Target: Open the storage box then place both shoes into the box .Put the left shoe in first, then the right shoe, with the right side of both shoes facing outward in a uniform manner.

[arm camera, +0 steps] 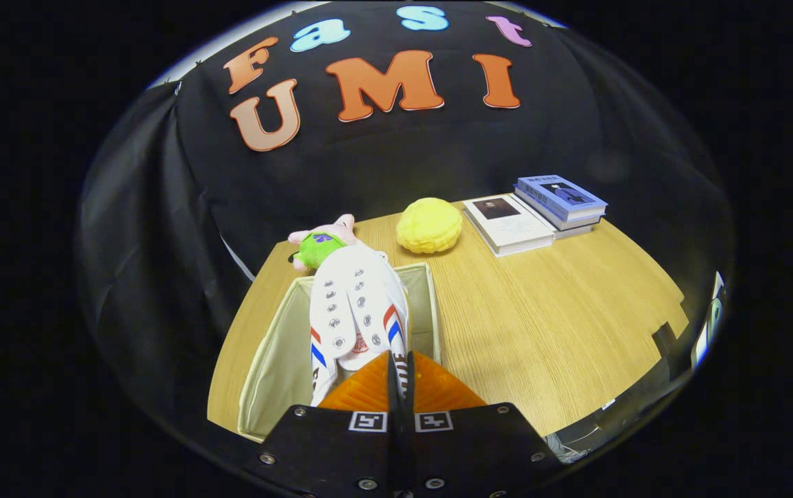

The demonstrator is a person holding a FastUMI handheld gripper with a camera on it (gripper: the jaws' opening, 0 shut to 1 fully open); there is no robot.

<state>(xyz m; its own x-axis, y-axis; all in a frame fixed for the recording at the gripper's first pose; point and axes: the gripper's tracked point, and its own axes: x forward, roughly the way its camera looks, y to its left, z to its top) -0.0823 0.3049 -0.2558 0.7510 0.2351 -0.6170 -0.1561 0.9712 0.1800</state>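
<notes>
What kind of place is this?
Probably a recording booth: black cloth wall behind a wooden table with books and an open storage box. The gripper pinches a white shoe.

White shoe [355, 311] with red-and-blue stripes, cream box [278, 346], yellow ball [429, 225], perhaps pink-and-green plush toy [320, 245].

Lighting: even, bright, from overhead — the pale wooden tabletop [541, 325] well lit, shadows soft and short beneath the bumpy yellow ball [428, 225]. Focus: sharp centrally. Distortion: strong fisheye bowing of table edges; dimmer, slightly smeared margins — black cloth wall [147, 228] absorbing light.
</notes>
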